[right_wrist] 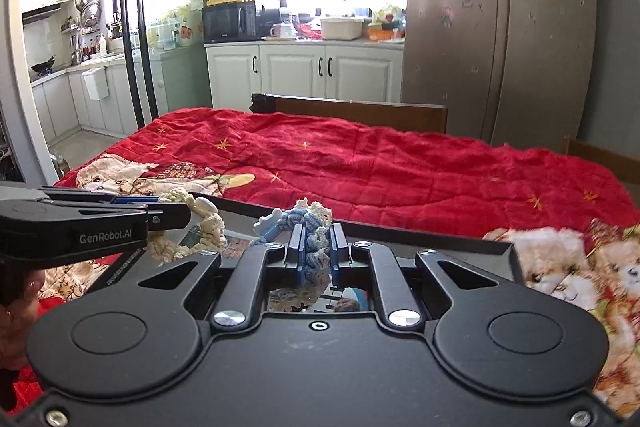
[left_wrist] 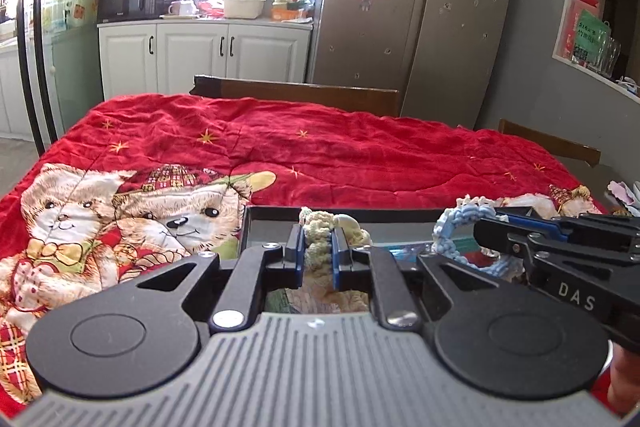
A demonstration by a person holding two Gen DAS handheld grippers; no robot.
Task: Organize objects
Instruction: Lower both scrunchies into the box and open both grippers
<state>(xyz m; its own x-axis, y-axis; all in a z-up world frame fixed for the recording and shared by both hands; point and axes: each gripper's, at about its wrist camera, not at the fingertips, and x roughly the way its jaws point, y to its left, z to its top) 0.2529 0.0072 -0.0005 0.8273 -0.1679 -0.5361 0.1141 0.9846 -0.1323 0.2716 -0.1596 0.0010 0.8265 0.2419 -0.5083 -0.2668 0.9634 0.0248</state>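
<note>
My left gripper [left_wrist: 318, 231] is shut on a cream crocheted piece [left_wrist: 320, 223], which bulges out above the blue pads. My right gripper [right_wrist: 318, 233] is shut on a blue and white crocheted piece [right_wrist: 310, 219]. Both hang just over a black tray [left_wrist: 272, 211] with a glossy bottom that mirrors the yarn. In the left wrist view the right gripper [left_wrist: 486, 227] comes in from the right with the blue piece [left_wrist: 450, 231]. Seen from the right wrist, the left gripper [right_wrist: 182, 213] enters from the left with the cream piece [right_wrist: 208, 225] over the tray [right_wrist: 420, 231].
The tray lies on a red quilt [left_wrist: 320, 147] printed with teddy bears that covers the table. Wooden chair backs [left_wrist: 304, 93] stand behind the far edge. Beyond are a steel fridge [left_wrist: 420, 7], white cabinets [left_wrist: 200, 47] and a wall shelf [left_wrist: 600, 27].
</note>
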